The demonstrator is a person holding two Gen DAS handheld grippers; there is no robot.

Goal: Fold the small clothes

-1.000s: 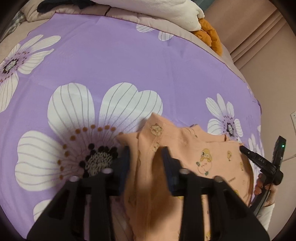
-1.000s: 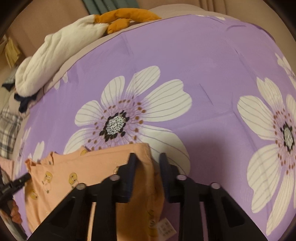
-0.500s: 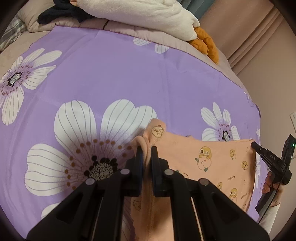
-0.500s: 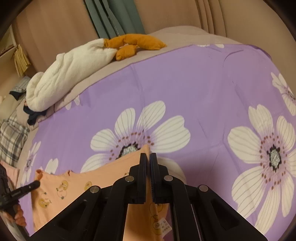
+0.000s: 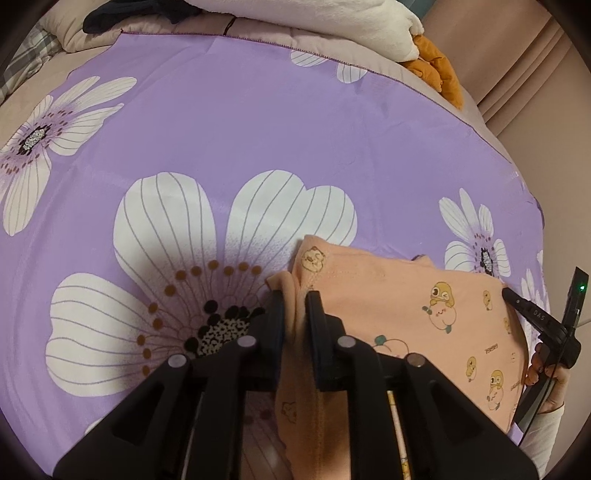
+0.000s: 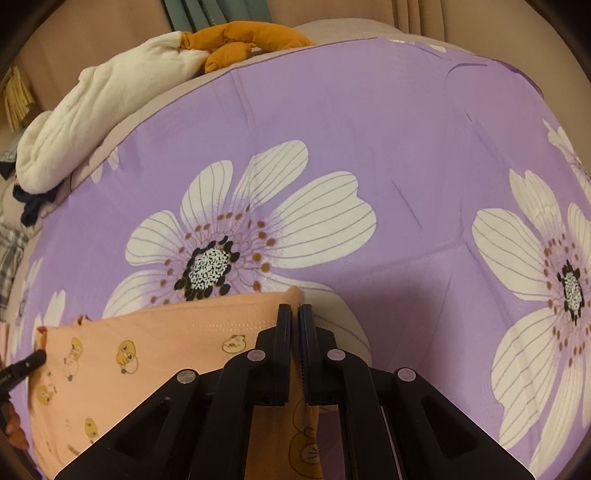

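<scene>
The peach garment [image 5: 399, 295] lies on the near part of the purple flowered sheet [image 5: 258, 129]. Left gripper [image 5: 295, 306]: jaws opening, a left-corner fabric fold between them. Right gripper [image 6: 294, 321]: jaws pinching the right corner.

A home bedroom: a purple flowered bedsheet [image 5: 258, 122], heaped white blanket [image 6: 92, 114] and curtains [image 6: 207, 14].

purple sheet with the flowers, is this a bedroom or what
Most likely a bedroom: the purple sheet is spread over a bed, a white blanket is bundled at its far edge, and curtains hang behind.
</scene>
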